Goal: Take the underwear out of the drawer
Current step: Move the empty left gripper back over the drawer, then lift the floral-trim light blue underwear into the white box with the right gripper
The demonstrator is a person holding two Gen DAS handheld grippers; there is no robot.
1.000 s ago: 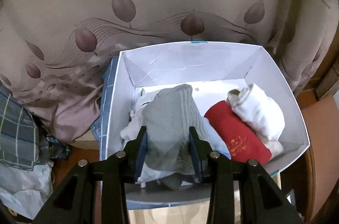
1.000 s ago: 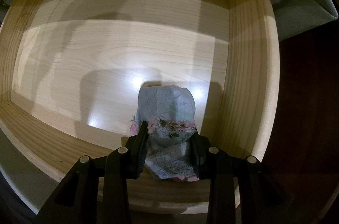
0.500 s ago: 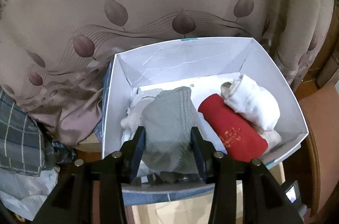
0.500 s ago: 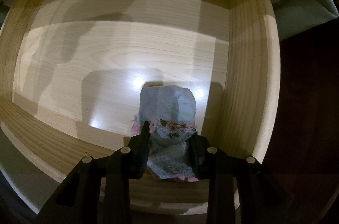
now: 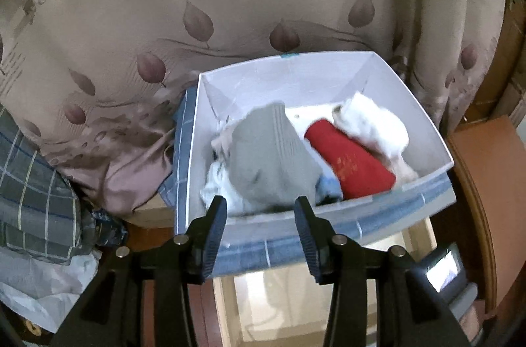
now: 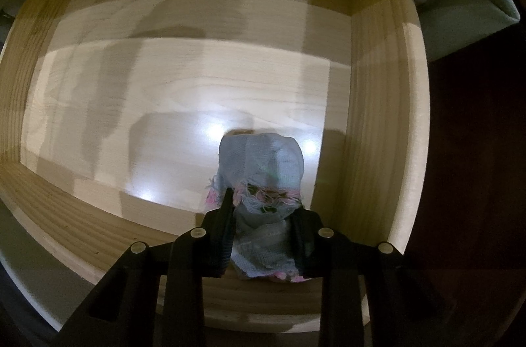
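Note:
In the right wrist view my right gripper (image 6: 263, 215) is shut on a light blue underwear (image 6: 261, 169) with pink frayed trim, held just above the floor of a pale wooden drawer (image 6: 378, 117). In the left wrist view my left gripper (image 5: 261, 215) is open and empty, just in front of a white box (image 5: 424, 130). A grey folded underwear (image 5: 269, 159) lies in the box beyond the fingertips, beside a red roll (image 5: 351, 163) and a white roll (image 5: 374, 127).
A beige leaf-print curtain (image 5: 230, 2) hangs behind the box. Checked cloth (image 5: 36, 199) lies at the left. The open wooden drawer (image 5: 296, 297) shows below the box. A brown wooden surface (image 5: 480, 182) is at the right.
My left gripper has let go of the grey underwear into the box and drawn back up and away. My right gripper still holds the blue underwear, barely moved.

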